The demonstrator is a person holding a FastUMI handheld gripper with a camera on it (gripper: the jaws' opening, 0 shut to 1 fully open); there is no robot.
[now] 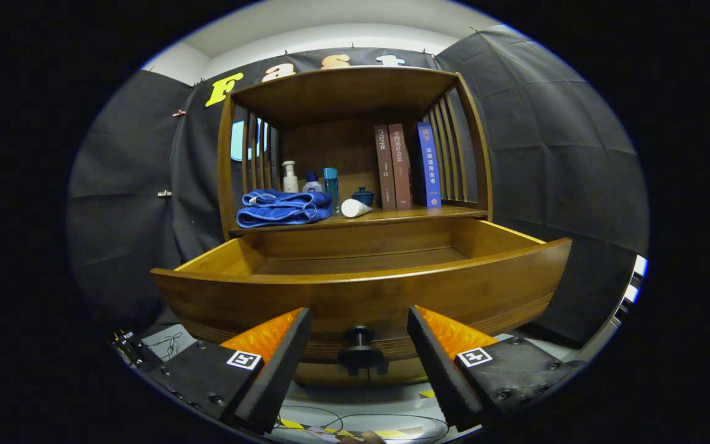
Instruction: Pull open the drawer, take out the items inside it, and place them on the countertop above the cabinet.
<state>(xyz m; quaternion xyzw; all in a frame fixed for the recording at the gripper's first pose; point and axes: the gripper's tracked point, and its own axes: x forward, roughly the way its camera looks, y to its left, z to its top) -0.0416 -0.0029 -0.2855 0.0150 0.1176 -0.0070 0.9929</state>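
Ahead, the drawer (361, 277) stands pulled out, its knob (361, 351) between the spread fingers of the gripper (359, 320), untouched. On the countertop (447, 213), left to right: towel (282, 208), bottles (310, 180), a white tube (354, 208) at the front edge, books (407, 165).

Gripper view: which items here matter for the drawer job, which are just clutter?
Job: drawer, pulled open; its knob between the open gripper fingers; countertop.
Lying about: blue towel, white tube, bottles, books, blue lidded pot.
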